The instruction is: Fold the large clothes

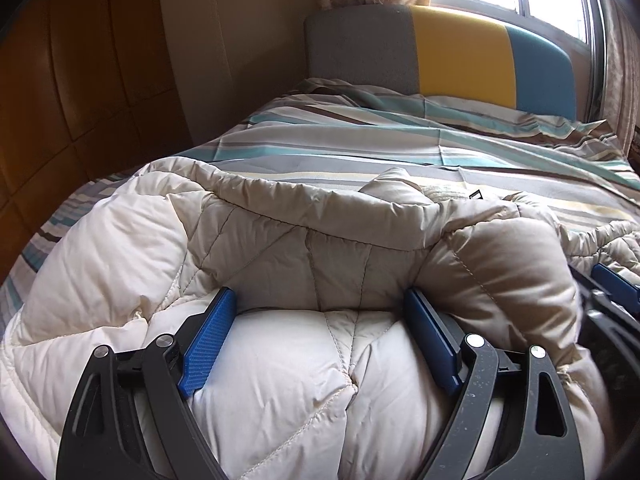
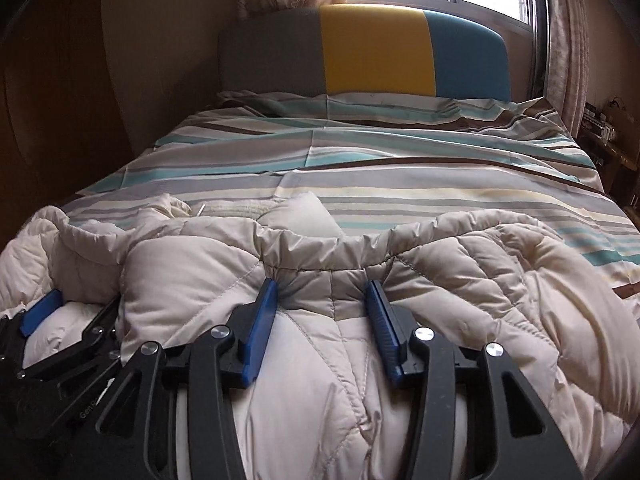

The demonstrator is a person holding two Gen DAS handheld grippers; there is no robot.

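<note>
**Grippers on the padded coat**

Cream quilted puffer coat (image 1: pixel 304 264) lies bunched at the near end of the striped bedspread (image 2: pixel 400 168). Left gripper (image 1: pixel 320 300) stands wide, its blue pads (image 1: pixel 208 340) bracketing a thick fold and touching it on both sides. Right gripper (image 2: pixel 322 292) is narrower, its blue pads (image 2: pixel 262 320) pinching a puckered fold just below the coat's hem.

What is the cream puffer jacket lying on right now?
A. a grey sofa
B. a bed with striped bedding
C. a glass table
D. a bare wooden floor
B: the puffer jacket lies spread on the striped bedding of a bed with a grey, yellow and blue headboard.
</note>
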